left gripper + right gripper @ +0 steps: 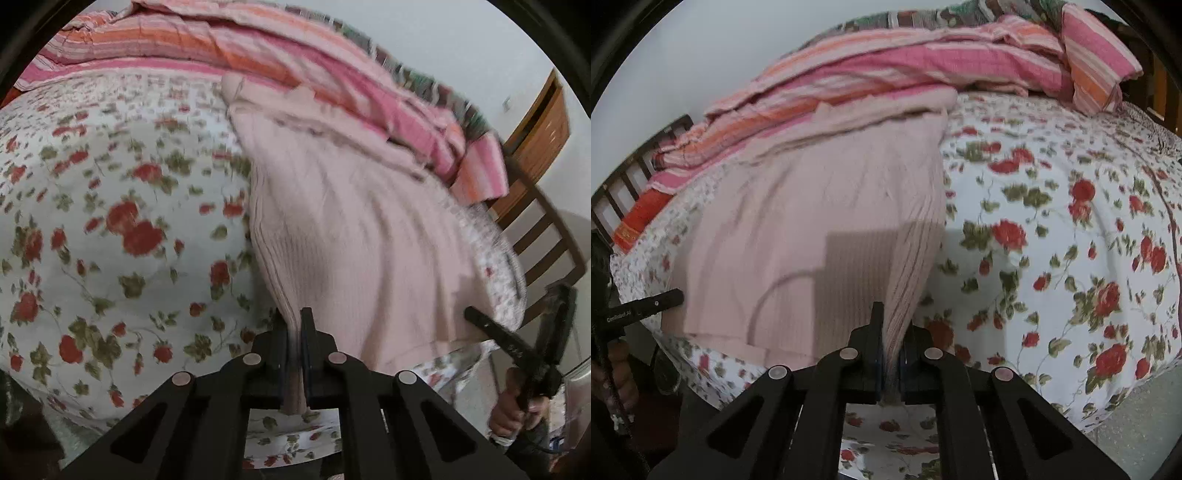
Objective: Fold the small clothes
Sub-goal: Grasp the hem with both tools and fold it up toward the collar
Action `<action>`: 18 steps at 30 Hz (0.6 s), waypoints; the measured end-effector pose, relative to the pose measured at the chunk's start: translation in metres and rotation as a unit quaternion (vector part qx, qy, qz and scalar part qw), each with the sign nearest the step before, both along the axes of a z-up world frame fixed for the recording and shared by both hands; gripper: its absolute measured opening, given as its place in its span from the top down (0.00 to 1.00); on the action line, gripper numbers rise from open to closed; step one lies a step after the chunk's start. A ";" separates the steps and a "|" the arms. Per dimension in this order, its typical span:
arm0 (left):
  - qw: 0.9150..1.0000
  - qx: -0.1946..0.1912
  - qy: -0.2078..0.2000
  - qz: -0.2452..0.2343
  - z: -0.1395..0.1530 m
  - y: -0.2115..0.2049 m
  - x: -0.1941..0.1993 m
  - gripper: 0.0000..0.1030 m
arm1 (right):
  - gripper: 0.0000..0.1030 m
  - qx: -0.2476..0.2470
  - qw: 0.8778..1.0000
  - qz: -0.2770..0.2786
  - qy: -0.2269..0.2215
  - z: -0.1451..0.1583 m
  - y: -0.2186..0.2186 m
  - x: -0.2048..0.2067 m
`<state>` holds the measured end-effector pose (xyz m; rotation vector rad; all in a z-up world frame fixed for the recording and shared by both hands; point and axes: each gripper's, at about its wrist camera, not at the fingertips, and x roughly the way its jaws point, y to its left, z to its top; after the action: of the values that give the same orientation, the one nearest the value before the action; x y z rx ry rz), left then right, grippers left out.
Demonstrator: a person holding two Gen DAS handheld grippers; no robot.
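Note:
A pale pink ribbed knit garment (pixel 354 236) lies spread on a bed with a white sheet printed with red roses (pixel 110 221). My left gripper (pixel 295 325) is shut on the garment's near hem corner, the knit pinched between its fingers. My right gripper (pixel 892 325) is shut on the other near hem corner of the same pink garment (pixel 820 221). The right gripper also shows in the left wrist view (pixel 476 319) at the garment's right edge. The left gripper shows at the left of the right wrist view (pixel 677 297). The far end of the garment rests against the bedding pile.
A pile of pink and orange striped blankets (pixel 905 62) lies along the far side of the bed. A striped pillow (pixel 1097 59) sits at the far right. A wooden bed frame with slats (pixel 546 229) and a wooden cabinet (pixel 546 118) stand beyond the bed's edge.

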<state>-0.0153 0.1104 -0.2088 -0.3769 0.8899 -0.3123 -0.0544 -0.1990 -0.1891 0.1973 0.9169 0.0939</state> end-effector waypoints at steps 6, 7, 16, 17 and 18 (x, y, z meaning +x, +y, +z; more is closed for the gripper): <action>0.997 -0.063 -0.052 0.012 0.034 0.025 -0.007 0.93 | 0.95 0.086 0.995 -0.007 -0.052 0.033 -0.020 -0.001; 0.996 -0.073 -0.057 0.015 0.039 0.027 -0.006 0.93 | 0.95 0.099 0.993 -0.010 -0.059 0.038 -0.024 0.000; 0.987 -0.122 -0.100 0.025 0.078 0.038 0.012 0.93 | 0.95 0.194 0.975 -0.027 -0.103 0.079 -0.056 0.020; 0.987 -0.123 -0.103 0.026 0.082 0.038 0.014 0.93 | 0.95 0.201 0.974 -0.027 -0.105 0.081 -0.057 0.022; 0.986 -0.124 -0.107 0.026 0.086 0.039 0.016 0.93 | 0.95 0.210 0.972 -0.027 -0.106 0.085 -0.059 0.026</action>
<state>0.0011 0.1495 -0.1233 -0.5842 0.6299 -0.4094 -0.0287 -0.2585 -0.1041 0.5942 0.6688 0.2537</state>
